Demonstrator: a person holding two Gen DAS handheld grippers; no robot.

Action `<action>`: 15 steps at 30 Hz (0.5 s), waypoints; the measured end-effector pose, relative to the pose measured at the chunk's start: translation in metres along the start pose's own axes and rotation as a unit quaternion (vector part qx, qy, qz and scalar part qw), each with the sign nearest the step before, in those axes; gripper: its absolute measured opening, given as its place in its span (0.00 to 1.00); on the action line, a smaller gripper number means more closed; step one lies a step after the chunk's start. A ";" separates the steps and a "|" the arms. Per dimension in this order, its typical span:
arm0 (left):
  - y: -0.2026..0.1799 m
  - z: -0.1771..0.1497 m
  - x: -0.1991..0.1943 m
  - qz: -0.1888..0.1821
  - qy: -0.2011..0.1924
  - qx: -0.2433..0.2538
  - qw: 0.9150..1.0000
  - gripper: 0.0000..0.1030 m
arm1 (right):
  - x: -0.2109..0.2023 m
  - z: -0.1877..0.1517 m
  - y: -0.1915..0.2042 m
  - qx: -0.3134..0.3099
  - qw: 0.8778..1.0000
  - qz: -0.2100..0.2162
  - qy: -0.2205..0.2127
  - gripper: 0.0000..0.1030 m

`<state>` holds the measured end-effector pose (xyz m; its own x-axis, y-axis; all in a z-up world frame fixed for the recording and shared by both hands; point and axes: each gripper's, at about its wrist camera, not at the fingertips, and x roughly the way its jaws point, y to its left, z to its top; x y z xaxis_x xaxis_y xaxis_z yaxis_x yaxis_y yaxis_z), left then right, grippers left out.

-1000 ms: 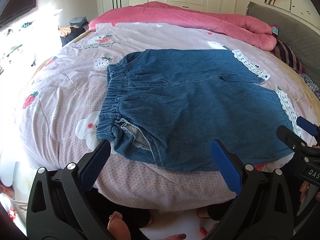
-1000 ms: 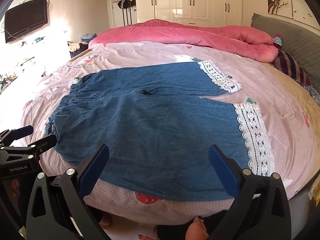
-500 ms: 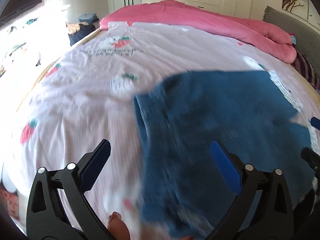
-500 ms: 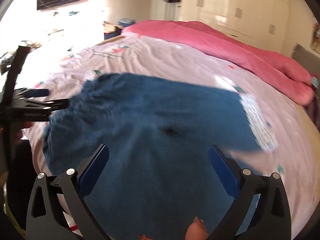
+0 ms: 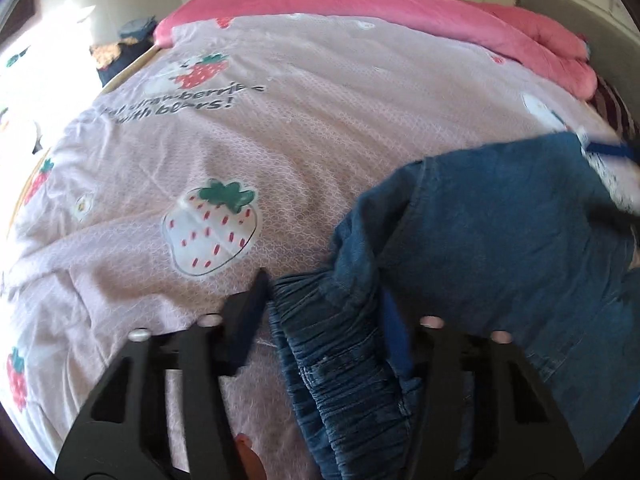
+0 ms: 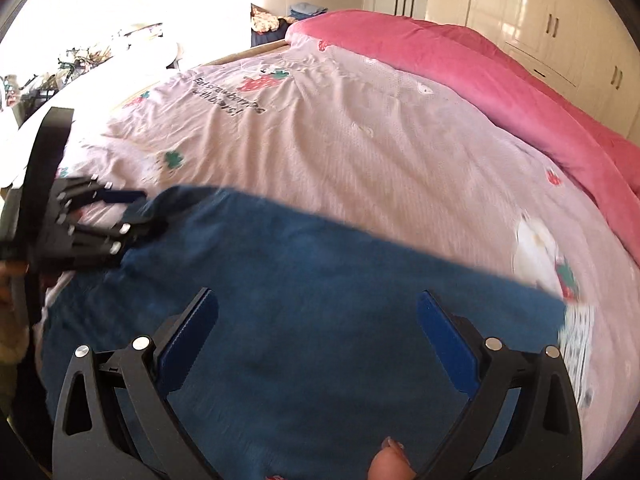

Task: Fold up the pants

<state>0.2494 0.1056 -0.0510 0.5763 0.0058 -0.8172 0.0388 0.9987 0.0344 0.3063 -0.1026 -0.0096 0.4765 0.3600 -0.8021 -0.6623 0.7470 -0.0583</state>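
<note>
Blue denim pants with a gathered elastic waistband (image 5: 340, 356) and white lace hems lie on the pink strawberry-print quilt (image 5: 280, 120). In the left wrist view my left gripper (image 5: 326, 312) has its jaws partly closed around the waistband, the cloth bunched between the blue pads. In the right wrist view the pants (image 6: 320, 300) spread wide below my right gripper (image 6: 316, 320), which is open and hovers over the denim. The left gripper (image 6: 120, 216) shows at the pants' left end there. A lace hem (image 6: 576, 344) shows at the right.
A rolled pink blanket (image 6: 480, 76) lies along the far side of the bed. White wardrobes (image 6: 560, 12) stand behind. A grey headboard (image 5: 580, 12) and a striped pillow (image 5: 612, 108) are at the right. The bed's left edge is sunlit.
Both grippers moved forward over the bed and down toward the pants. The left gripper's jaws narrowed from wide open around the waistband. The right gripper stayed open.
</note>
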 end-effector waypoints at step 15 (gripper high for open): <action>0.008 0.007 -0.048 -0.052 -0.086 -0.008 0.995 0.28 | 0.069 0.032 0.016 -0.134 0.986 0.041 0.085 0.41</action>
<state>0.2282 0.1133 -0.0074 0.7006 -0.1042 -0.7059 0.0930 0.9942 -0.0545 0.3476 -0.0480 -0.0467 0.3254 0.2974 -0.8976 -0.8349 0.5359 -0.1251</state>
